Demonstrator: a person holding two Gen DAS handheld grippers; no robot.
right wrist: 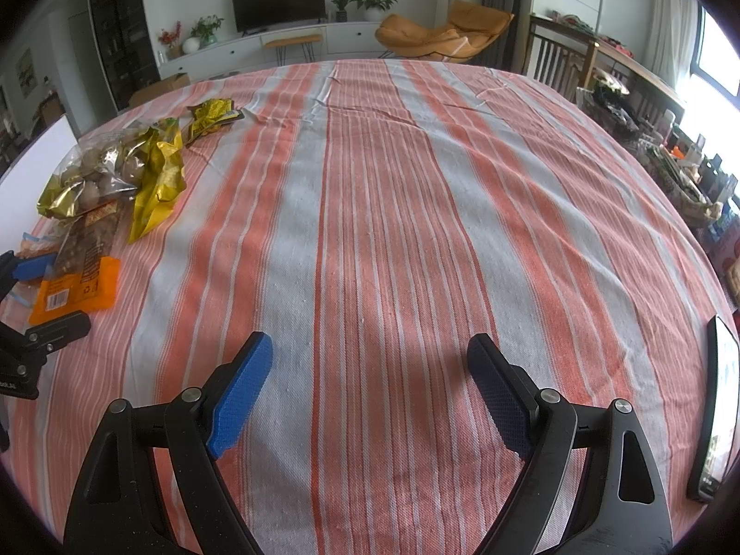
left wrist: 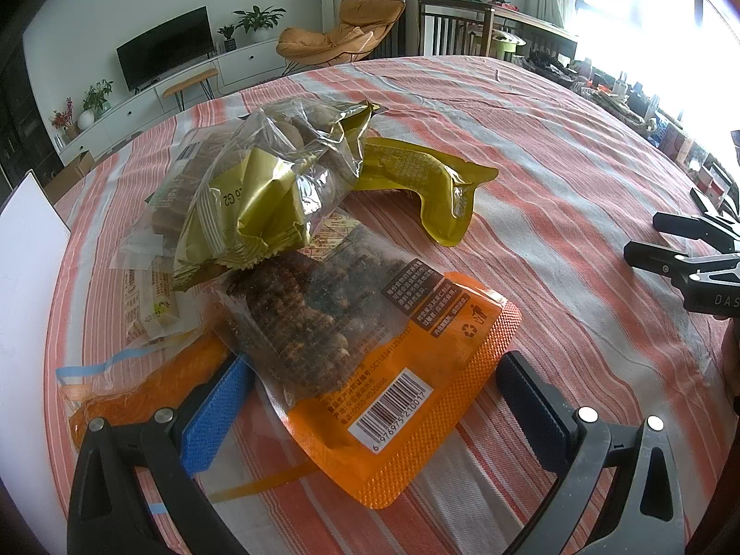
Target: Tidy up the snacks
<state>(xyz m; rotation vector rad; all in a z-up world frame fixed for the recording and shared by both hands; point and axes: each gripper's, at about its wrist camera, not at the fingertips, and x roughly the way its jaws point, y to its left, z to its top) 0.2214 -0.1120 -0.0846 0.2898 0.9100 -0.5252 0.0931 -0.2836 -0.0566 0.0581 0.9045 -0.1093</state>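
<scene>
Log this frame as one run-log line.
left gripper: open, straddling orange snack pack | right gripper: open, empty, over striped tablecloth | snack pile: unsorted

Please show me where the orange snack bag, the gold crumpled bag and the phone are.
orange snack bag (left wrist: 407,397): left wrist view, beside its barcode.
gold crumpled bag (left wrist: 263,199): left wrist view, gold foil fold.
phone (right wrist: 719,416): right wrist view, its screen.

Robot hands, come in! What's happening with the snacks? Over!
Left gripper open around orange barcode snack pouch. Right gripper open, empty, over striped tablecloth. Gold-and-clear wrapped bag overlaps pouch's far end.
</scene>
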